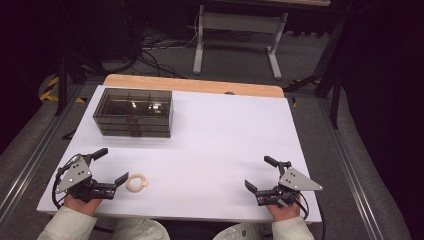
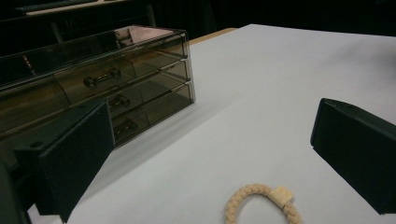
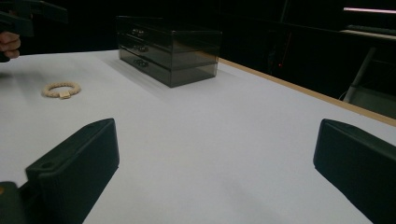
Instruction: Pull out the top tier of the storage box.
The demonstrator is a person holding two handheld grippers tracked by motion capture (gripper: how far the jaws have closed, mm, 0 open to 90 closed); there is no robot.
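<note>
A cream braided bracelet (image 1: 137, 182) lies flat on the white table near the front left; it also shows low in the left gripper view (image 2: 262, 206) and far left in the right gripper view (image 3: 61, 89). My left gripper (image 1: 111, 167) is open just left of the bracelet, its jaws wide apart with nothing between them (image 2: 210, 154). My right gripper (image 1: 261, 173) rests open at the front right, jaws spread over bare table (image 3: 215, 163). A smoky transparent drawer box (image 1: 133, 112) with three drawers stands at the back left, drawers closed (image 2: 107, 88) (image 3: 168, 49).
The white table top (image 1: 225, 135) ends in a wooden strip (image 1: 200, 85) at the far edge. Beyond it a white desk frame (image 1: 235, 40) and cables lie on the floor. A hand (image 3: 8, 44) with the other gripper shows at the right gripper view's top left.
</note>
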